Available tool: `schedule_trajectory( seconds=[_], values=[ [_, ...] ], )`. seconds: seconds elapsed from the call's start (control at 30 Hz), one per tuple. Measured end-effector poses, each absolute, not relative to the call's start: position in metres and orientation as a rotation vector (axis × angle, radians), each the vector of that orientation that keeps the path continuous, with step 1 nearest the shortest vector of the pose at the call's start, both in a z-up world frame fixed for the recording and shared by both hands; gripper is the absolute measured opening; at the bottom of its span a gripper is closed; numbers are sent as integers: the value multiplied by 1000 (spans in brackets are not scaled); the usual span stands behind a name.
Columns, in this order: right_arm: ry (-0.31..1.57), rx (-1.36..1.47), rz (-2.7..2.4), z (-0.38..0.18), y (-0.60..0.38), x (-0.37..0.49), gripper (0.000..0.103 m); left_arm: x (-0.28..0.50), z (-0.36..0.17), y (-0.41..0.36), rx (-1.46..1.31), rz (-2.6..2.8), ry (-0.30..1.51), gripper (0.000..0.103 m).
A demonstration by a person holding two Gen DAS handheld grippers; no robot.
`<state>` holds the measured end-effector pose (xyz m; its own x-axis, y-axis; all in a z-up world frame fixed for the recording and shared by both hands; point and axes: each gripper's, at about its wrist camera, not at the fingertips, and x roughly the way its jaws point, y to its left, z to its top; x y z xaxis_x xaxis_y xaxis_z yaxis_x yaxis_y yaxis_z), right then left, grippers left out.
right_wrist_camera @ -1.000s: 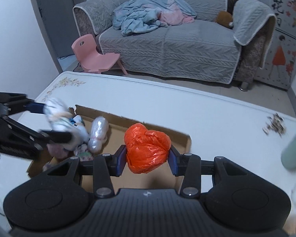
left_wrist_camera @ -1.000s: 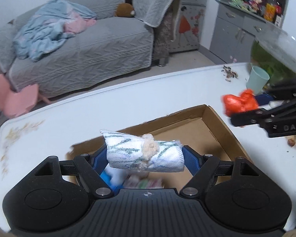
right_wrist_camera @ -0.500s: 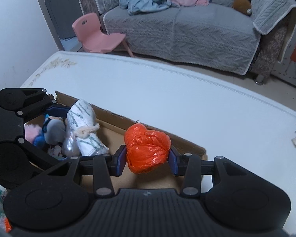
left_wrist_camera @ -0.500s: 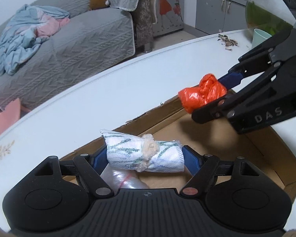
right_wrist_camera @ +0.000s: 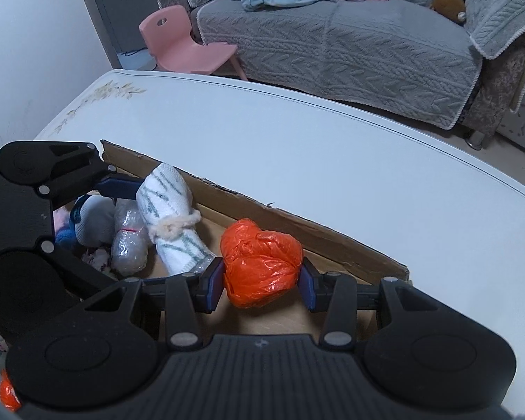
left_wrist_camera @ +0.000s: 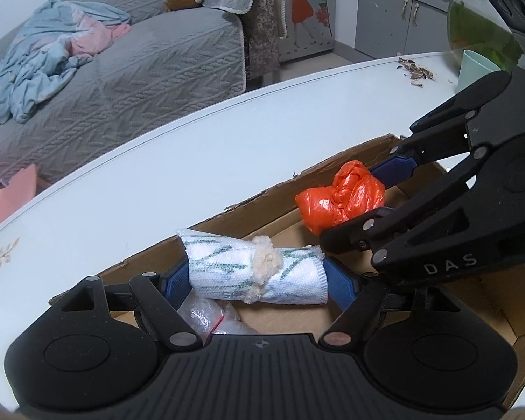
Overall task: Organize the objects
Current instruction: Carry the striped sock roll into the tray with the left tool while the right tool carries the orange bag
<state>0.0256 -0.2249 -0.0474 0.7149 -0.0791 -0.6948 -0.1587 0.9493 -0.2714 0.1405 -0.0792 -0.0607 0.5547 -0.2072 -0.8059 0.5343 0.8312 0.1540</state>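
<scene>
Left gripper fingers pinch towel roll over box, near its left end. Right gripper fingers pinch orange bag mid-box, just beside roll. Risk — grippers collide; bag springs over box's low wall on release.

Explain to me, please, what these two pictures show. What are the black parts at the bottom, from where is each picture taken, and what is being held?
The black parts are hand-held two-finger grippers; a person carries one in each hand, and each has a camera looking along its fingers. In the left camera's picture, the left gripper clamps a rolled white cloth tied with string. In the right camera's picture, the right gripper clamps a crumpled orange plastic bag. Both hang over an open cardboard box on a white table. In the box lie a clear plastic bundle and other soft items.
</scene>
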Motion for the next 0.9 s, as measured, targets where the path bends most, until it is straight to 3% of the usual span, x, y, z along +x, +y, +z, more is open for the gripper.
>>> schedule_trajectory(
  seconds=[0.33, 0.47, 0.57, 0.63, 0.7, 0.9],
  values=[
    [783, -317, 64, -52, -223, 30, 41, 141, -61, -71, 423, -439, 882, 84],
    [791, -320, 75, -57, -225, 34, 44, 143, -65, -68, 432, -424, 896, 93],
    [791, -323, 73, -57, -226, 35, 47, 142, -65, -67, 430, -414, 901, 93],
    [778, -332, 68, -55, -226, 34, 66, 140, -63, -68, 428, -411, 903, 93],
    [769, -324, 69, -51, -227, 30, 80, 136, -61, -69, 428, -420, 907, 93],
    [747, -344, 104, -38, -219, 15, 80, 115, -45, -72, 435, -445, 907, 95]
  ],
)
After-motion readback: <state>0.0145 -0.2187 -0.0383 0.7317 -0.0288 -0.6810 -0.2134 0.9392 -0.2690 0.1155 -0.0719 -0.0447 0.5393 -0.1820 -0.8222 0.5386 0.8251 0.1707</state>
